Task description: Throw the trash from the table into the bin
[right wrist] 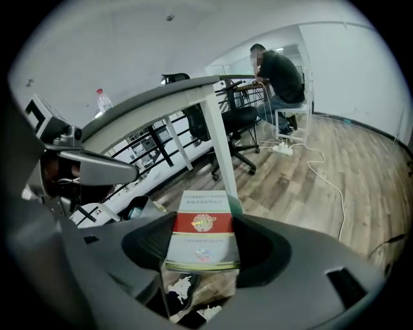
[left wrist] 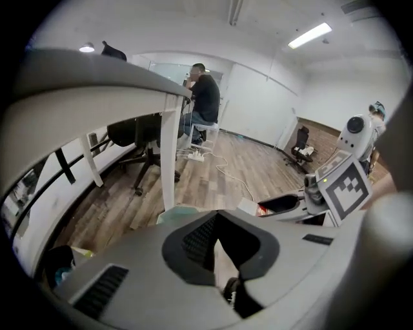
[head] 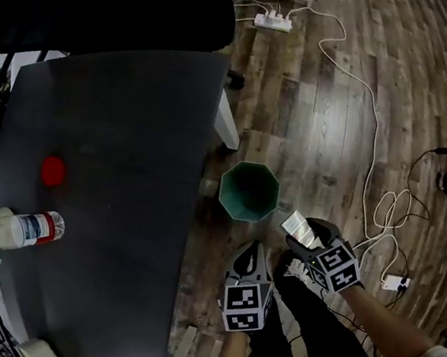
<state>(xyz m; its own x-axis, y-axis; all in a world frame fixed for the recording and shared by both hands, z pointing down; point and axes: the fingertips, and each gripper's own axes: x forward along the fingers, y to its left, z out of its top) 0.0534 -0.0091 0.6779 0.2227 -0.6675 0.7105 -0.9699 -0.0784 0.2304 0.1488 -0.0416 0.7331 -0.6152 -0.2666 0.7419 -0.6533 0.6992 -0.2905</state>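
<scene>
Green bin (head: 226, 183) stands on the wood floor just off the grey table's (head: 131, 229) right edge, by a white leg. The right gripper (head: 297, 237) hovers near the bin, its jaws clamped on a small white-and-red packet (right wrist: 201, 232). Beside it, the left gripper (head: 254, 252) has its jaws together, empty. A red scrap (head: 53, 170) and a bottle (head: 30, 229) lie near the table's left edge.

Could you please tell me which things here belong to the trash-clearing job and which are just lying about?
Job: small box in the right gripper; green bin; probably the red item and the bottle on the table.
Lying about: power strip; white cable; black chair.
</scene>
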